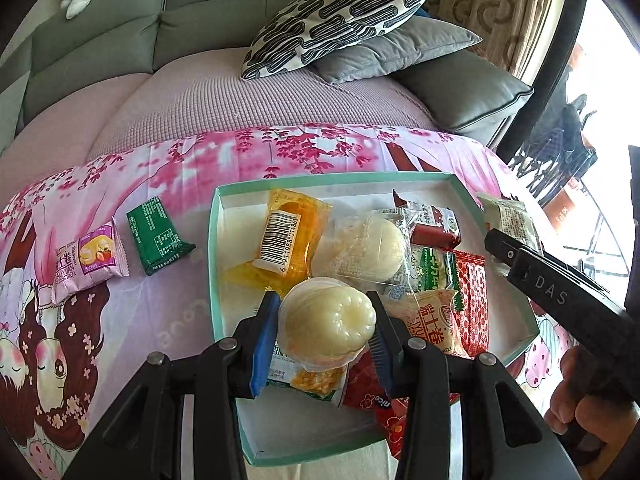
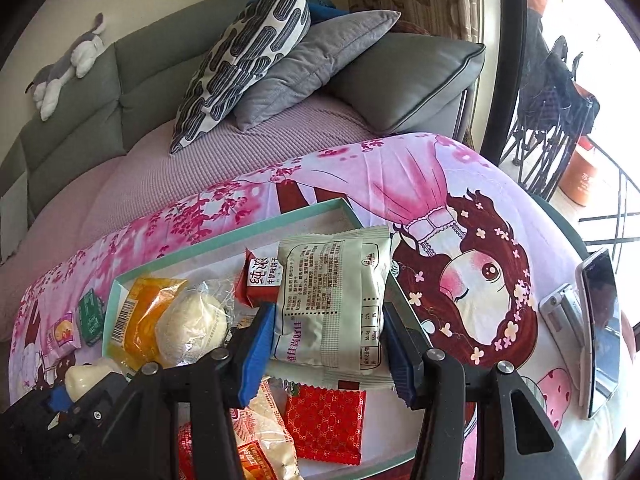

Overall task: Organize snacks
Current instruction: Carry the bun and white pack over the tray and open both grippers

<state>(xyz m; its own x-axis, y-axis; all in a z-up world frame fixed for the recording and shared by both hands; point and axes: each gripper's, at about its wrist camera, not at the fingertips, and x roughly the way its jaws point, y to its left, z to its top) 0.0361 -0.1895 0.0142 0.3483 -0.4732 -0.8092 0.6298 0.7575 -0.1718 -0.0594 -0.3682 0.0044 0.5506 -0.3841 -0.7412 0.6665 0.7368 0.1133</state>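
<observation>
While both grippers are carried above the teal-rimmed box (image 1: 212, 240), each is seen closed on a snack, presumably so that two items can be sorted at once. The left gripper (image 1: 326, 320) is clamped narrowly on a pale jelly cup (image 1: 328, 320), held by its sides with the ribbed dome turned toward the camera, over the 6 o'clock end of the box. The right gripper (image 2: 328, 320) is held part-way open around a white-green biscuit packet (image 2: 332, 300), its blue pads pressed against the packet's two long edges, so that the packet hangs flat over the box's 3 o'clock rim. Inside the box a loose heap is found: an orange packet with a barcode (image 1: 280, 236) toward 10 o'clock, a round white bun in clear wrap (image 1: 372, 248) at the centre, a dark red bar (image 1: 432, 224) toward 1 o'clock, and a red patterned sachet (image 1: 472, 300) at 3 o'clock. Outside the box, at 9 o'clock on the pink printed cloth (image 1: 180, 320), a green packet (image 1: 156, 234) and a purple roll packet (image 1: 90, 260) are laid side by side, perhaps as the start of a sorted row. A phone (image 2: 600, 332) is seen in the right wrist view, lying well apart from the box.
</observation>
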